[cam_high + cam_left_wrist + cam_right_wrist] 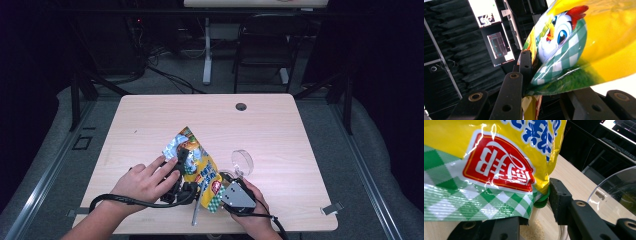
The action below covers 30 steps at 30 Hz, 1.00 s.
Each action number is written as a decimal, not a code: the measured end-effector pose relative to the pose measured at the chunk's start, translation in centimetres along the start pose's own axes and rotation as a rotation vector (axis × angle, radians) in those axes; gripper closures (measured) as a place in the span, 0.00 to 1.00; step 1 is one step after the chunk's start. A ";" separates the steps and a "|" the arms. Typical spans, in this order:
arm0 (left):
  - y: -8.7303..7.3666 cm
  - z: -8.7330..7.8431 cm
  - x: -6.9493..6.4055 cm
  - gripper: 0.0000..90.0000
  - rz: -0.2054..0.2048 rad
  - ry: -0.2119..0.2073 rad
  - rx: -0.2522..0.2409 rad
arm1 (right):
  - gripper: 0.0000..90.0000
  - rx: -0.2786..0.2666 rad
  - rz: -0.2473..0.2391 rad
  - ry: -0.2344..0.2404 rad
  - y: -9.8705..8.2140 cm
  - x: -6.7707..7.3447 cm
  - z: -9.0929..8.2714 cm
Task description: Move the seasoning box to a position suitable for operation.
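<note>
Near the front edge of the table (150, 107), the left gripper (181, 167) pinches the yellow snack bag (200, 170) by its side, and the right gripper (227, 187) looks clamped on the bag's sealed bottom corner. I'd tip it slowly so the powder drops straight down. To the right, the clear lid (242, 161) stands close, easy to bump.

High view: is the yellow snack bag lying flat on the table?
No, the snack bag is held up off the table, tilted between the left claw and the right claw.
</note>
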State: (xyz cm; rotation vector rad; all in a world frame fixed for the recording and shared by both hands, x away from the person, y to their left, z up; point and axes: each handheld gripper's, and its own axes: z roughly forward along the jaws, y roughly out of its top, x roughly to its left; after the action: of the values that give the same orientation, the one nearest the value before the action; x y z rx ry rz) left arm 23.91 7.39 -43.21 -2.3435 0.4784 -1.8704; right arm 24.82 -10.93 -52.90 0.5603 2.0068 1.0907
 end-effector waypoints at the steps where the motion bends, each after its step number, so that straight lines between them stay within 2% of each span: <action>1: 0.0 0.0 0.0 0.87 0.006 0.001 0.003 | 0.78 0.000 0.000 -0.001 0.0 0.0 0.0; 12: 0.1 0.0 0.2 0.87 0.006 0.014 -0.003 | 0.78 0.000 0.001 -0.002 0.0 0.0 0.0; 30: 0.2 -0.1 0.4 0.87 0.003 0.001 0.002 | 0.78 -0.003 0.002 0.002 0.0 0.0 0.0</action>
State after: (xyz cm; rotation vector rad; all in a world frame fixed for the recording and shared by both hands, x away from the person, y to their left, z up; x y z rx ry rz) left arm 23.86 7.14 -42.89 -2.3395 0.4792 -1.8698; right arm 24.79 -10.92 -52.89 0.5602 2.0067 1.0954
